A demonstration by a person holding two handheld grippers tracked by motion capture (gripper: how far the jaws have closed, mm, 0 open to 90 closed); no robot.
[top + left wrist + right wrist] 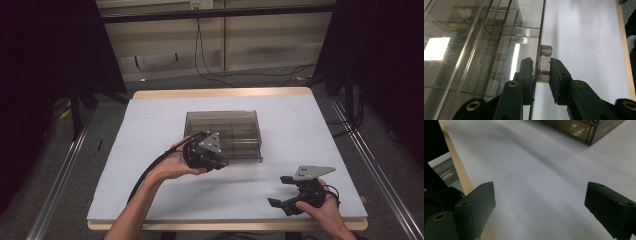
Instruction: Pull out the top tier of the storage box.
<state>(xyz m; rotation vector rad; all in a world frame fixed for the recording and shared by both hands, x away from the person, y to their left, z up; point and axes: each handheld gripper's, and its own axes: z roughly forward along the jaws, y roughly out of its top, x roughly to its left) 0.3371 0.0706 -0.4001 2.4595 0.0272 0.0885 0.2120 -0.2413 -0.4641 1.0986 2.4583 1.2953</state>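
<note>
Left tongs [541, 72] nearly closed – arm stretched forward, right tongs [539, 207] wide open – held low

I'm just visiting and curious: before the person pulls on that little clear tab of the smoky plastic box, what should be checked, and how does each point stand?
1. Left tongs around the clear tab: ok, one jaw on each side.
2. Pads pressing the tab firmly: cannot tell; a thin gap may remain on one side.
3. Compartment box flat on the white table cover: ok.
4. Right tongs clear of the box: ok, open, near the table's front edge.
5. Box held down against sliding: not ok, nothing steadies it.
</note>
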